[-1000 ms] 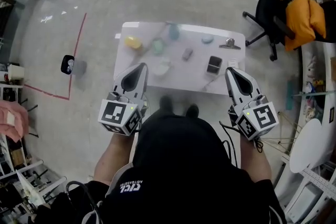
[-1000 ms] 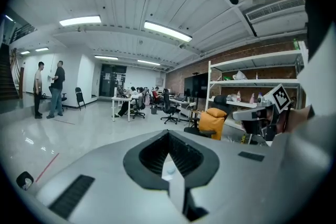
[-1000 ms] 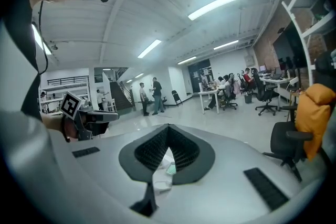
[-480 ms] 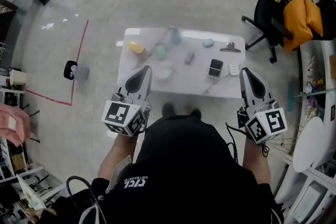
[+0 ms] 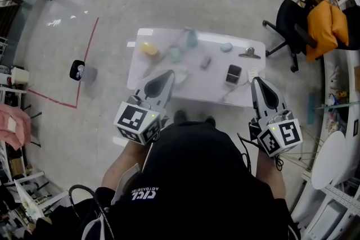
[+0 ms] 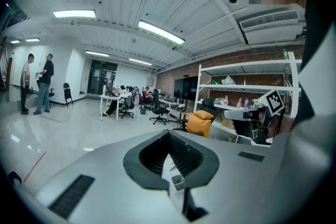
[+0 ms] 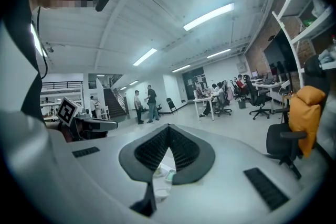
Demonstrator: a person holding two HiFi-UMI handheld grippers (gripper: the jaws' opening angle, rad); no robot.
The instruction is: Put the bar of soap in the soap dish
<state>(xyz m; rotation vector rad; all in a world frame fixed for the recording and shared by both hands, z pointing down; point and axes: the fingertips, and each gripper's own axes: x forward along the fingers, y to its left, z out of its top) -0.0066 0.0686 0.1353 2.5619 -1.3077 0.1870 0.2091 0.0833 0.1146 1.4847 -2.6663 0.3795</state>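
Head view, looking steeply down over a person's shoulders at a white table (image 5: 197,84) on a shiny floor. Each hand holds a grey two-jaw tool at the table's near edge, and neither touches anything on it.

Over the table's near left part is the left gripper (image 5: 169,73), its jaws pressed together with nothing between them. At the far left corner lies a yellow lump (image 5: 149,49), with a pale green thing (image 5: 175,53) beside it and a teal bottle (image 5: 192,38) at the far edge. Near the middle sits a small grey block (image 5: 206,62). Toward the far right are a blue-green oval (image 5: 226,47) and a binder clip (image 5: 249,53), with a dark box (image 5: 233,73) nearer the person. At the near right corner is the right gripper (image 5: 256,81), also pressed shut and empty.

All these items are too small to name for certain. The yellow lump is probably the bar of soap, and the oval is the other candidate. No soap dish can be picked out.

A bar of soap is likely light and stiff but slick, and a hard squeeze could dent it or make it shoot out. The best hold would be across its narrow width at the middle, with the jaws flat on both sides.
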